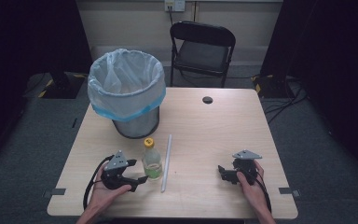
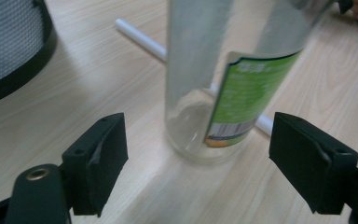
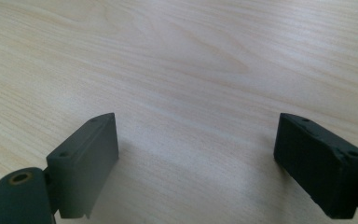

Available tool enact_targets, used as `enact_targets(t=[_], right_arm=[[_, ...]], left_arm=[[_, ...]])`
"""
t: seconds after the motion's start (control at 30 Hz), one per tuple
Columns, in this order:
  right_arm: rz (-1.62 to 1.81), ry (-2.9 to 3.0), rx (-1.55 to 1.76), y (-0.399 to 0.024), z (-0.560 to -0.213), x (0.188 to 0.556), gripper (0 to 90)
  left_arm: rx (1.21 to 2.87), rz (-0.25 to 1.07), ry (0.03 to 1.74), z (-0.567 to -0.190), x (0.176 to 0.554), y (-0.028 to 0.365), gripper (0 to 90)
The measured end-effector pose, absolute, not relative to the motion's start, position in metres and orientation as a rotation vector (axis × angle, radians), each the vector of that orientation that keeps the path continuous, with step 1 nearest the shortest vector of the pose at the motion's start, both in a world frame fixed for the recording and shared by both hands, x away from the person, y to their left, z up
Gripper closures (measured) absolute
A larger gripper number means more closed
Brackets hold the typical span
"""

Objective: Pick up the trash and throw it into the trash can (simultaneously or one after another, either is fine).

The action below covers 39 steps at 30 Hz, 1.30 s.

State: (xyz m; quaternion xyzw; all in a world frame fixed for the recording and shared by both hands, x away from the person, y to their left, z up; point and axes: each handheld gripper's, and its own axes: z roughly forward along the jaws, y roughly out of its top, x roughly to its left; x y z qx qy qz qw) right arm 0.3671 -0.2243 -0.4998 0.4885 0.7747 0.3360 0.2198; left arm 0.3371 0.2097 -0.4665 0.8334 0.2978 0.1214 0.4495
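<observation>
A clear plastic bottle [image 1: 152, 159] with a yellow cap and green label stands upright near the table's front left. In the left gripper view the bottle [image 2: 205, 79] rises just beyond the two black jaws, which stand wide apart on either side without touching it. My left gripper [image 1: 139, 171] is open, right beside the bottle. A white straw [image 1: 167, 162] lies on the table just right of the bottle; the straw [image 2: 140, 38] runs behind it. My right gripper [image 1: 222, 173] rests open at the front right; the right gripper [image 3: 196, 154] has bare wood between its jaws.
A mesh bin [image 1: 127, 93] lined with a pale plastic bag stands at the table's back left; the bin's base [image 2: 14, 51] is close on the left. The table [image 1: 223, 135] has a cable hole [image 1: 207, 99] at the back. A black folding chair [image 1: 202, 50] stands behind.
</observation>
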Motion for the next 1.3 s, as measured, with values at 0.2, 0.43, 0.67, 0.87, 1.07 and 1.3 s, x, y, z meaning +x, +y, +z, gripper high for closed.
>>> enact_targets(t=[0.2, 0.43, 0.67, 0.87, 1.07, 1.3], right_arm=[[0.929, 2.143, 1.351, -0.224, -0.5, 0.367, 12.9], [0.929, 2.145, 1.351, -0.224, -0.5, 0.367, 12.7], [0.93, 2.146, 1.35, -0.224, -0.5, 0.367, 12.7], [0.93, 2.146, 1.35, -0.224, -0.5, 0.367, 12.7], [0.93, 2.146, 1.35, -0.224, -0.5, 0.367, 12.7], [0.929, 2.146, 1.35, -0.224, -0.5, 0.367, 12.7]], left_arm=[[2.049, 0.274, 0.71, -0.462, 0.338, 0.196, 17.0], [2.057, 0.299, 0.693, -0.457, 0.346, 0.189, 15.8], [2.073, 0.301, 0.7, -0.463, 0.358, 0.177, 16.3], [2.075, 0.291, 0.686, -0.464, 0.364, 0.168, 18.0], [2.062, 0.33, 0.683, -0.467, 0.362, 0.163, 22.5], [2.079, 0.354, 0.679, -0.473, 0.359, 0.163, 27.1]])
